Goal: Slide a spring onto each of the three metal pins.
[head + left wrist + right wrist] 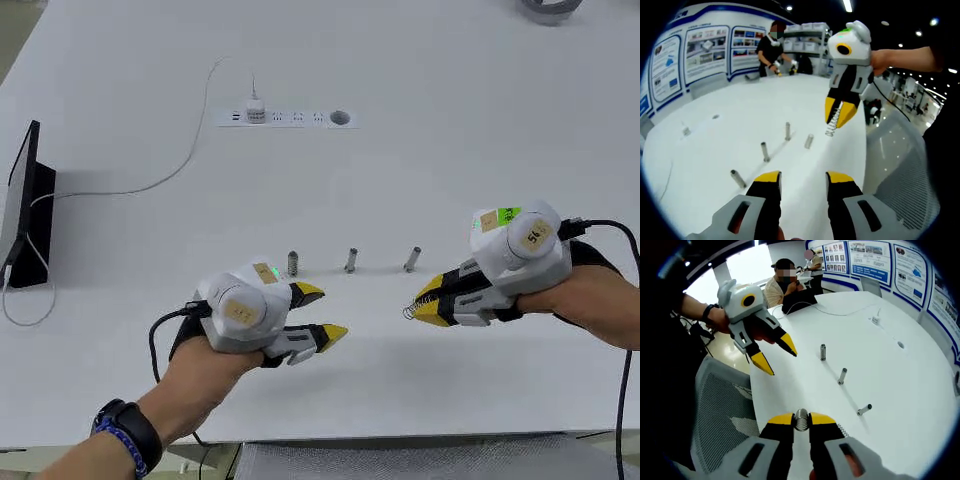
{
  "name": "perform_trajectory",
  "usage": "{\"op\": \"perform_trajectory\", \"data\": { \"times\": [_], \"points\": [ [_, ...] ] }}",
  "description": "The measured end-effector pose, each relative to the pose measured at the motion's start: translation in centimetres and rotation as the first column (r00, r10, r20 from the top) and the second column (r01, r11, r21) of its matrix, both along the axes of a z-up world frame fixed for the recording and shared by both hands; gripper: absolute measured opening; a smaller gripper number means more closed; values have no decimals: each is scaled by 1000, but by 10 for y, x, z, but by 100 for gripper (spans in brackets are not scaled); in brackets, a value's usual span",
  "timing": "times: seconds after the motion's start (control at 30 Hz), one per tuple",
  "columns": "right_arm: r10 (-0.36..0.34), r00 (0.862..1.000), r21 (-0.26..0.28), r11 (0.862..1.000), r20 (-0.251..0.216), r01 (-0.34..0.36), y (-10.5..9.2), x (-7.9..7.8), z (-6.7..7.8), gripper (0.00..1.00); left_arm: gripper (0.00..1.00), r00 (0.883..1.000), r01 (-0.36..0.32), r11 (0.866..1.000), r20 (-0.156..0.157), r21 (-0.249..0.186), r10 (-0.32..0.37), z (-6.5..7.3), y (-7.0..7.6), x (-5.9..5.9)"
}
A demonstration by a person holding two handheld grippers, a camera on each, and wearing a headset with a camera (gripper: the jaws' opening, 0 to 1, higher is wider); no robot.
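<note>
Take the middle pin (351, 260) of the three standing upright in a row on the white workbench (420, 60) as the marker. The right gripper (425, 303) sits to the right of it and nearer the person, its jaws pinched together on a spring (411, 311). The spring pokes out past the yellow tips and points back toward the row. It lies low and close to level, so its long axis is well off from the pins' upright one. That mismatch is what the coming move turns on, as I read it: the wrist needs to roll until the open end of the spring faces down over a pin top. The right-hand pin (412, 259) is the closest bare one, just beyond the spring and a little farther from the person, and the middle pin is bare too. The left-hand pin (293, 263) looks ribbed, as though a spring is on it already. The left gripper (328, 311) hovers to the near left of the middle pin with its jaws spread and nothing between them, well apart from the held spring. The right hand is plainly the better placed.
</note>
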State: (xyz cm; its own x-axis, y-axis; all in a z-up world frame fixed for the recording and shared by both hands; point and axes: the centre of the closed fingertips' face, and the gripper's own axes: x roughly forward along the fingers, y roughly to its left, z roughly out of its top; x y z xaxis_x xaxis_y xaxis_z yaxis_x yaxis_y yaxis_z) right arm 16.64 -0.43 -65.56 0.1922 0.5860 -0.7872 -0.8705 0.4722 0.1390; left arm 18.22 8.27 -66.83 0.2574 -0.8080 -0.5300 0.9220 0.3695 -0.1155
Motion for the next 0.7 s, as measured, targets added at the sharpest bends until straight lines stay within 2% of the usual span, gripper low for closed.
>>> {"op": "perform_trajectory", "data": {
  "times": [0.7],
  "points": [
    [-50,999,-59,997,17,51,-4,30,-17,13,49,995,-96,995,-10,18,96,-3,24,12]
  ]
}}
